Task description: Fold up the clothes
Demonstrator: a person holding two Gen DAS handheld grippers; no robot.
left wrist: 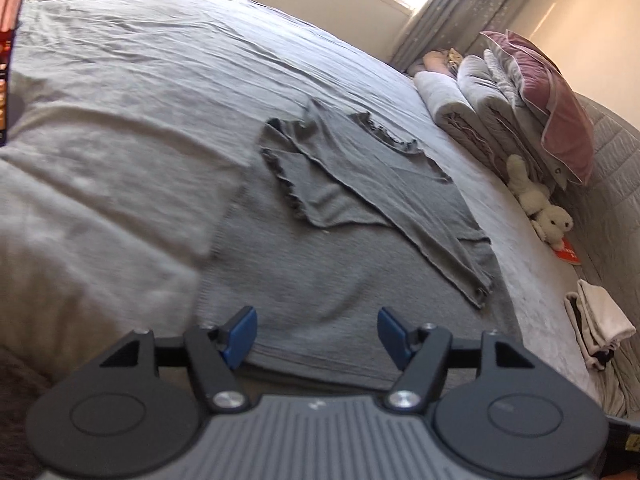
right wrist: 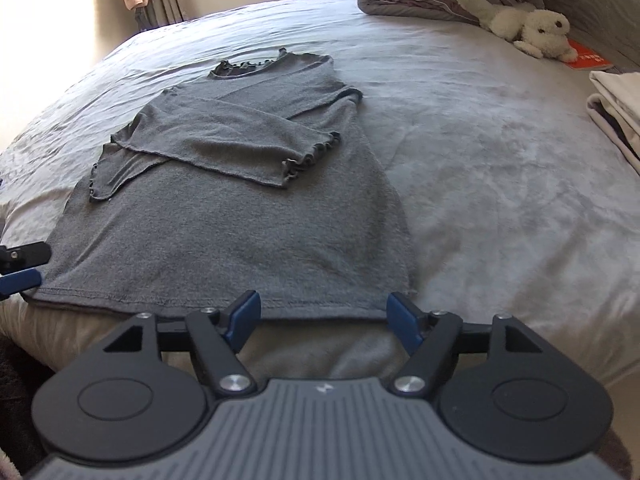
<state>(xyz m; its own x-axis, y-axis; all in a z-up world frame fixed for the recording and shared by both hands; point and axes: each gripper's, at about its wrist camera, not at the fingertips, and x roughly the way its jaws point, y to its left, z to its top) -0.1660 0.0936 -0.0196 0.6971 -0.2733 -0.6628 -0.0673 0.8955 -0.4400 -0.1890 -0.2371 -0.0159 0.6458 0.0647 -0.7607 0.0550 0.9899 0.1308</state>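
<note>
Lying flat on grey bed (right wrist: 480,152), grey long-sleeved top (right wrist: 224,216), both sleeves folded across chest, hem at near edge. Hovering just before hem, right gripper (right wrist: 322,314), jaws wide, holding nothing. Left gripper (left wrist: 316,330) over hem, jaws wide, empty.

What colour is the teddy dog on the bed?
Creamy white teddy dog, clearest in the right wrist view.

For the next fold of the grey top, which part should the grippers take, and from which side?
Probably the bottom hem of the grey top, from the near bed edge. It lies flat and straight, closest to both open grippers: the right gripper sits at its right corner, the left gripper by the left. Both sleeves are already crossed over the chest.
</note>
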